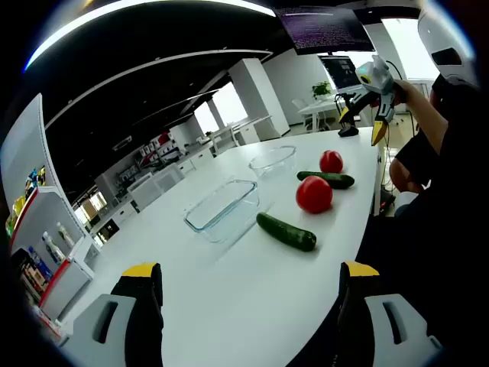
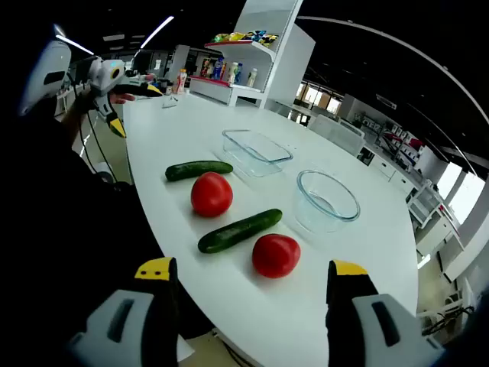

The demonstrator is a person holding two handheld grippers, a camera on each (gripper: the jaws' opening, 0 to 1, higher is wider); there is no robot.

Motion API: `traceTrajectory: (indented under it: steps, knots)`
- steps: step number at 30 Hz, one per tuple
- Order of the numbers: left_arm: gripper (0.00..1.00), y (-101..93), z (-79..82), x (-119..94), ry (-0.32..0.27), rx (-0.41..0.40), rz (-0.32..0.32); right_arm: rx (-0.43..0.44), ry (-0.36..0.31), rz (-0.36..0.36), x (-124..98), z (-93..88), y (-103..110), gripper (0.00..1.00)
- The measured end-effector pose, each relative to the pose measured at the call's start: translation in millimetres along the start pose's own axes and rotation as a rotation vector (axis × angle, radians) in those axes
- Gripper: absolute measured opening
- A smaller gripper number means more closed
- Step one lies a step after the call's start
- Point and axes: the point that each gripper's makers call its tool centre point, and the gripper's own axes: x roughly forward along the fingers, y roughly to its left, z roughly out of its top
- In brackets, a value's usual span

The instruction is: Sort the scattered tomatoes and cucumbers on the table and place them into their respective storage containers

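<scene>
On the white table (image 1: 229,298) lie two tomatoes and two cucumbers. In the left gripper view the near cucumber (image 1: 286,231) lies in front of a tomato (image 1: 314,194). Behind them are the second cucumber (image 1: 326,179) and second tomato (image 1: 331,161). A rectangular glass dish (image 1: 222,208) and a round glass bowl (image 1: 273,160) stand to their left, both empty. My left gripper (image 1: 250,269) hangs open over the table's near end. My right gripper (image 2: 252,269) is open above the table edge, short of a tomato (image 2: 276,254) and a cucumber (image 2: 239,230). Beyond those lie the other tomato (image 2: 212,194) and cucumber (image 2: 199,169).
From the right gripper's side the round bowl (image 2: 327,200) stands nearer and the rectangular dish (image 2: 256,151) farther. A shelf with goods (image 2: 237,42) stands past the table's far end. A person in dark clothes (image 1: 451,199) stands along the table's edge. Office desks fill the background.
</scene>
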Motion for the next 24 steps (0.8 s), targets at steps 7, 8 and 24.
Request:
traceTrajectory:
  steps: [7,8,24]
  knots:
    - [0.95,-5.6,3.1,-1,-0.01,-0.003,-0.019,-0.007,-0.008,-0.018,-1,0.2,-3,0.77]
    - [0.95,-5.9,3.3,-1,-0.011,-0.003,-0.019,-0.009,-0.014,-0.027,-1,1.0,-5,0.77]
    - [0.95,-3.4,5.8,-1,-0.014,-0.022,-0.01,0.025,-0.031,-0.05,-1,0.6,-11,0.74]
